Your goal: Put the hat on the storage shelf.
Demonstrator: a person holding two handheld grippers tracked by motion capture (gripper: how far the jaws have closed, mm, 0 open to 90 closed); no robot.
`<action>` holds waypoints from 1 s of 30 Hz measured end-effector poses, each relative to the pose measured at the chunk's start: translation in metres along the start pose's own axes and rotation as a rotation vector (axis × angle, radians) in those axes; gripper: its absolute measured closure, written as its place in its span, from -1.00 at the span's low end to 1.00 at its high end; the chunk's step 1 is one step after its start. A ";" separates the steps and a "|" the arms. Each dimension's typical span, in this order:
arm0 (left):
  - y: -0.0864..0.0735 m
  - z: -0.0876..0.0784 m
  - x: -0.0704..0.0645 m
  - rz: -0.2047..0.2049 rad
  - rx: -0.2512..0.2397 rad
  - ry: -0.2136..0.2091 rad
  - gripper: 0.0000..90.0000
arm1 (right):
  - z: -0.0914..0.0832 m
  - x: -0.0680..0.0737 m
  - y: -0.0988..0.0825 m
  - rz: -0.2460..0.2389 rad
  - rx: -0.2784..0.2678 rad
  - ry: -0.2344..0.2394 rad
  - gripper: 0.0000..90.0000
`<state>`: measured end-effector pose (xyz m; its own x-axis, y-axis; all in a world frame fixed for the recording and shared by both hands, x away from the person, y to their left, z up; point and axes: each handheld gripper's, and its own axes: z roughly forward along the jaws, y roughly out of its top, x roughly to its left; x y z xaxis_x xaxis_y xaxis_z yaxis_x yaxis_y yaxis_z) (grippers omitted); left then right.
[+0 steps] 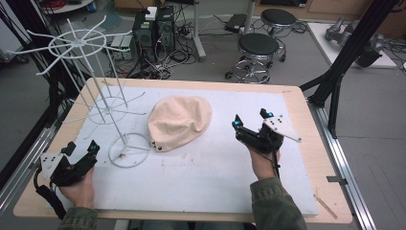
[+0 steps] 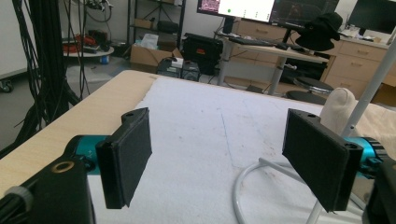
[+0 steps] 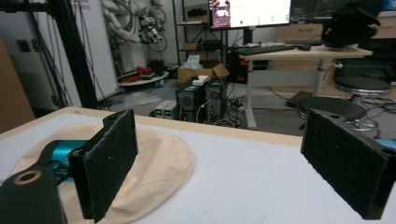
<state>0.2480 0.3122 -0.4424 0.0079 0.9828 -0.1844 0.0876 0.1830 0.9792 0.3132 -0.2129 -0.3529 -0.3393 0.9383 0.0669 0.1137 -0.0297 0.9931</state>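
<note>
**Both grippers hovering open, cream hat lying between them**

The left gripper [image 1: 80, 149] is sitting near the front left corner of the tabletop [image 1: 306, 120], held in the person's left hand [image 1: 79, 189]. Its jaws are standing wide apart with nothing between them. Just to the right of this gripper, the round base of a white wire rack [image 1: 128, 150] is resting on the white mat [image 1: 206, 177], and the rack's thin poles are rising up and away behind it. In the left gripper view the base ring [image 2: 261, 170] is curving just past the right jaw, close to it; I cannot tell whether they are touching.

Further right, beyond the rack, the cream hat [image 1: 179, 122] is lying limp on the mat, well ahead of the left gripper and to the left of the right one.

The right gripper [image 1: 252, 119] is hanging over the mat's right half, also gaping wide and gripping nothing. In the right gripper view the hat [image 3: 159, 163] is spreading behind the left jaw.
</note>
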 end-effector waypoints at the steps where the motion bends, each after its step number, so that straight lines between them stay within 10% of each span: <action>1: 0.000 0.000 0.000 -0.002 0.002 -0.001 -0.47 | 0.004 0.003 0.002 -0.002 0.007 0.007 -0.78; 30: 0.000 0.001 0.000 -0.004 -0.004 -0.013 -0.46 | 0.101 0.030 0.028 0.033 0.086 0.085 -0.78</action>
<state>0.2491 0.3121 -0.4424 0.0202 0.9817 -0.1894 0.0832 0.1871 0.9788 0.4005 -0.1506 -0.3332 -0.4118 0.9044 0.1114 0.2051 -0.0271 0.9784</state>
